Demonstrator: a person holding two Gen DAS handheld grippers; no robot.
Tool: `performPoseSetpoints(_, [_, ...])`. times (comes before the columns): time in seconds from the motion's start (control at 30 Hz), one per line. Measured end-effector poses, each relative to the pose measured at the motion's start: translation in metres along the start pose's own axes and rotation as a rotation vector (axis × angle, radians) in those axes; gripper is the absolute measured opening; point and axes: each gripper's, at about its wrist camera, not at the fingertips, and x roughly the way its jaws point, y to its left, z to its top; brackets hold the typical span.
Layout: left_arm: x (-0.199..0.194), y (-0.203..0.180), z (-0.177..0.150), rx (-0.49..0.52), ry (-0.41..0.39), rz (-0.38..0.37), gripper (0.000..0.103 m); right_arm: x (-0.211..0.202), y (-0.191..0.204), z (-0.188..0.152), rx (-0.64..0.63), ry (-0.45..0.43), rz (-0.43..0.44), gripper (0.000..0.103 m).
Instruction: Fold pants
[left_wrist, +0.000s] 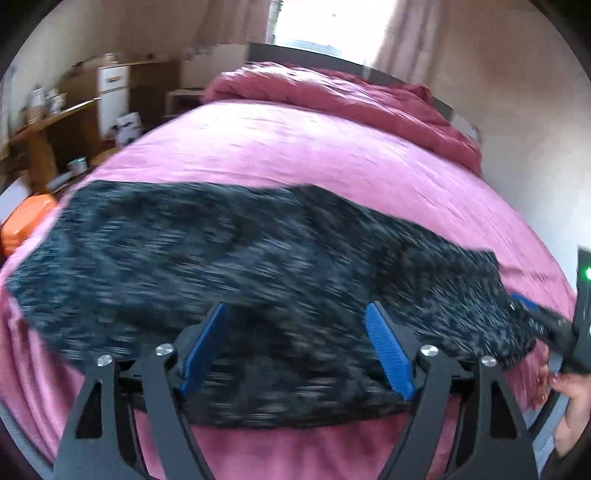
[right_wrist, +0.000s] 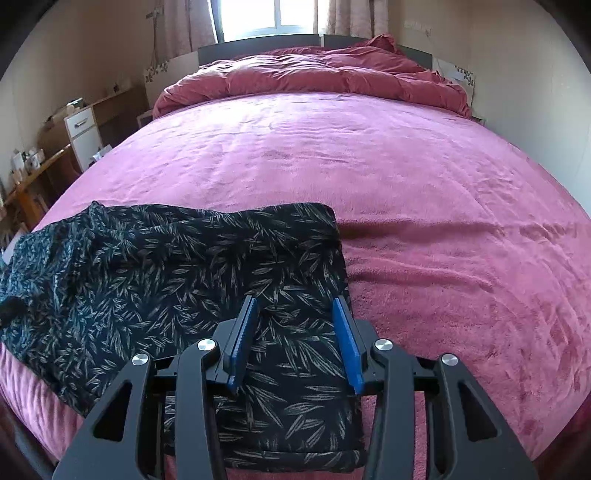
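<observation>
Black pants (right_wrist: 184, 288) with a pale leaf print lie flat across the near part of a pink bed (right_wrist: 406, 184). In the left wrist view the pants (left_wrist: 221, 258) are motion-blurred. My left gripper (left_wrist: 299, 314) is open and empty just above the pants' near edge. My right gripper (right_wrist: 293, 306) is open and empty over the pants' right end, near their right edge. The right gripper also shows at the right edge of the left wrist view (left_wrist: 546, 325), by the pants' right end, with a hand (left_wrist: 569, 391) below it.
A rumpled dark red duvet (right_wrist: 314, 74) lies at the head of the bed under a window (right_wrist: 269, 18). A wooden desk (right_wrist: 33, 173) and a white drawer cabinet (right_wrist: 83, 133) stand to the left. An orange object (left_wrist: 26, 221) sits left of the bed.
</observation>
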Motion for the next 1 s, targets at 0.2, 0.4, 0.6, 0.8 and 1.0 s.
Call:
performPoseSetpoints(0.2, [-0.024, 0.064, 0.01, -0.149, -0.066, 0.213, 0.099, -0.006, 0.0, 0.003, 0.001, -0.041, -0.006, 0.062])
performPoseSetpoints(0.4, [-0.036, 0.132, 0.006, -0.363, -0.064, 0.416, 0.101, -0.009, 0.004, 0.003, -0.021, -0.06, -0.003, 0.062])
performPoseSetpoints(0.6, [-0.016, 0.169, -0.006, -0.468, 0.001, 0.444, 0.096, -0.014, 0.014, 0.002, -0.043, -0.086, 0.048, 0.062])
performPoseSetpoints(0.8, [0.004, 0.18, -0.009, -0.484, 0.009, 0.395, 0.083, -0.015, 0.028, 0.0, -0.096, -0.084, 0.072, 0.062])
performPoseSetpoints(1.0, [0.014, 0.187, -0.003, -0.529, -0.007, 0.353, 0.082, -0.011, 0.034, -0.001, -0.115, -0.066, 0.08, 0.062])
